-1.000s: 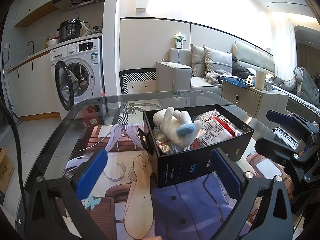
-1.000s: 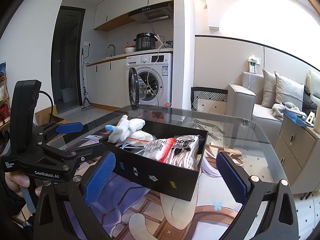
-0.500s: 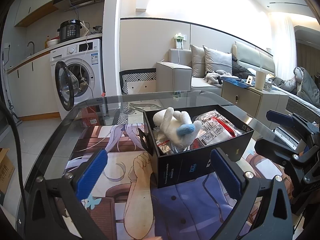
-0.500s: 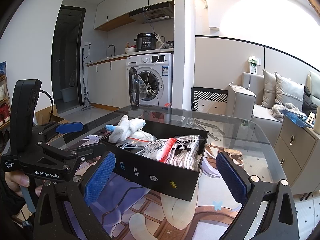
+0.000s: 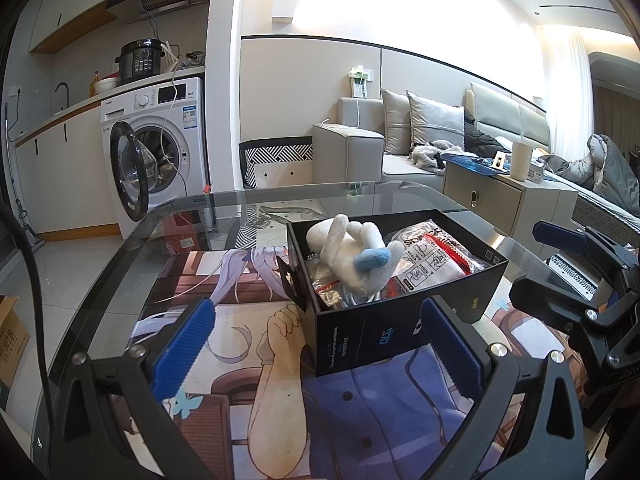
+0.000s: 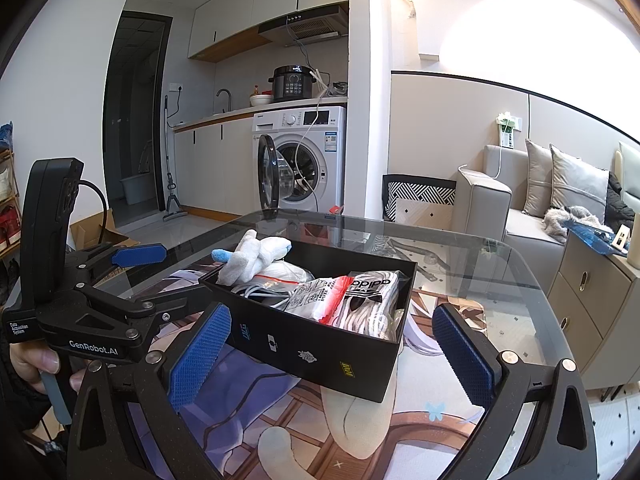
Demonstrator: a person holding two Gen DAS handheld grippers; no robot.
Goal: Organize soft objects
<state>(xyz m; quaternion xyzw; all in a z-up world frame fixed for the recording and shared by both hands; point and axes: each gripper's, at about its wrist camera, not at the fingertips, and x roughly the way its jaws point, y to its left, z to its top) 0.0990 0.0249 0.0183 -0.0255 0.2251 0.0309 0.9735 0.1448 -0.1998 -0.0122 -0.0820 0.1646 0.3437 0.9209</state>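
Both grippers released, nothing held: left gripper point(image 5: 320, 344) and right gripper point(image 6: 332, 352) hover w/ jaws wide, just short of the black box point(image 6: 320, 344) on the glass table point(image 6: 500, 264). White plush toy point(image 5: 352, 256) w/ blue tip sits on top at one end of box; bagged socks point(image 6: 368, 296) and other packets at the other. Plush looks light, squashy, non-fragile, so pinch the thick body, not a limb. Bags likely slippery film; grab mid-bulk, not edge.

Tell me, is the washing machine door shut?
No, the round door of the washing machine hangs swung open, so you can see the dark drum inside.
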